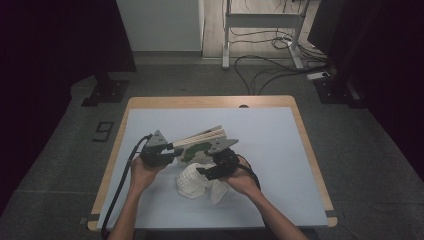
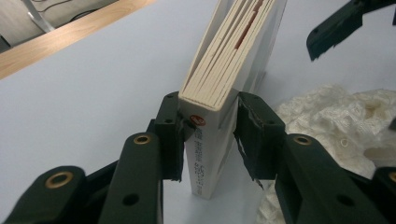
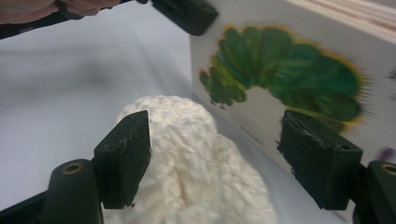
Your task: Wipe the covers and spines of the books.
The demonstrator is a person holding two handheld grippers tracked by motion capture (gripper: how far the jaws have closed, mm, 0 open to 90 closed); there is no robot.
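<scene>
A thick board book [image 1: 202,141] with a green caterpillar picture on its cover stands on edge on the pale blue mat. My left gripper [image 1: 173,151] is shut on its spine end, and in the left gripper view the pads [image 2: 170,126] press both covers of the book [image 2: 229,65]. A crumpled white knitted cloth [image 1: 192,185] lies just in front of the book. My right gripper [image 1: 204,172] hovers over the cloth [image 3: 196,154], open, jaws wide apart and clear of it [image 3: 215,149]. The book cover [image 3: 289,79] stands close behind the right jaw.
The pale blue mat [image 1: 275,150] covers most of the wooden table [image 1: 210,101]. Beyond the far edge are floor cables [image 1: 260,70], a white desk frame [image 1: 262,22] and dark stands at both sides. The person's forearms come in at the bottom.
</scene>
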